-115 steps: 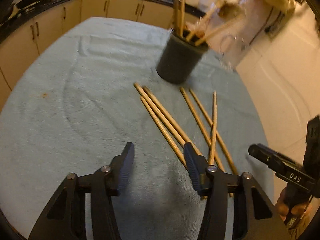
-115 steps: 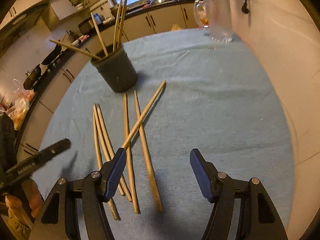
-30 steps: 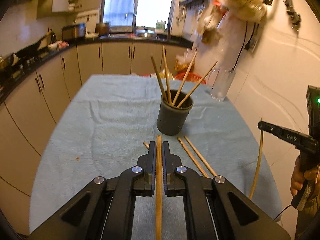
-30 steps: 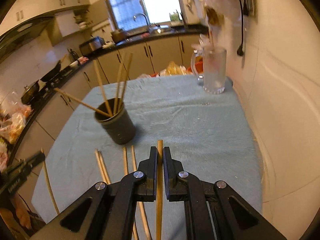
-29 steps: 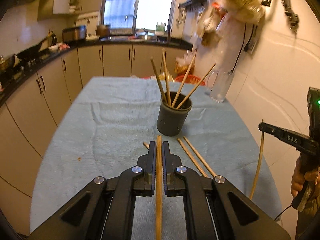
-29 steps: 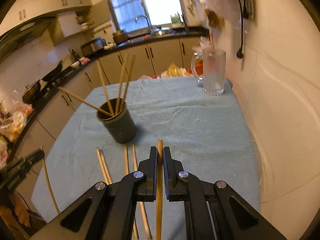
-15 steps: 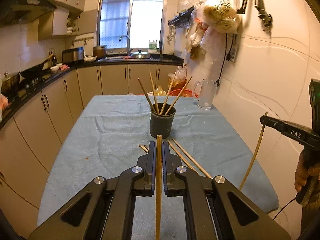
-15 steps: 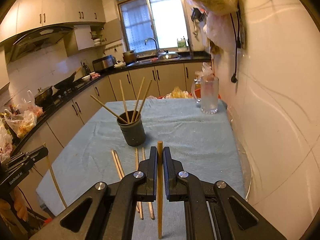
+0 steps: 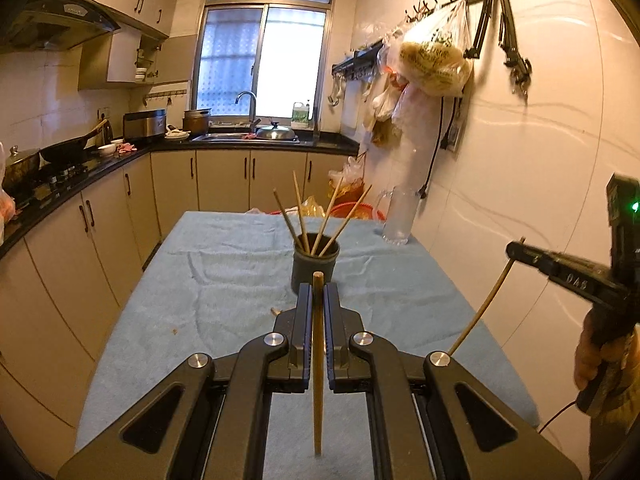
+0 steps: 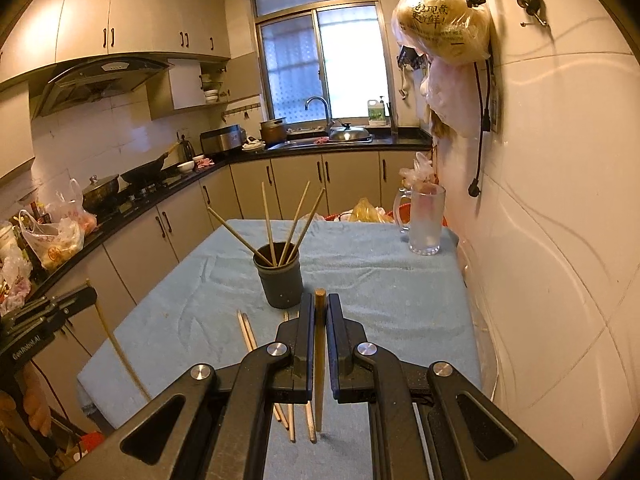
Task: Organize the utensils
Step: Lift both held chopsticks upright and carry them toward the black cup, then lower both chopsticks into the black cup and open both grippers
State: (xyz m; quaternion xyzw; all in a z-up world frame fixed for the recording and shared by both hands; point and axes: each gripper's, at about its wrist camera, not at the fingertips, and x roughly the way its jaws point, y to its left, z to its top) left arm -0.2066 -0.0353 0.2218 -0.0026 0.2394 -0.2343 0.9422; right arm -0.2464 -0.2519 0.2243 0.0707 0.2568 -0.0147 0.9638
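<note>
Bright window [image 9: 262,46] glare, warm dim room, fisheye-bent edges.

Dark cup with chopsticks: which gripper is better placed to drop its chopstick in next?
Slightly the left gripper: its chopstick lines up with the cup. From the right gripper, the cup sits off-centre.

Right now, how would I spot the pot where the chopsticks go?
Find the long table under a blue towel. Near its middle stands a dark round cup with four chopsticks fanning out. The only other vessel, a clear glass mug, sits by the wall.
</note>
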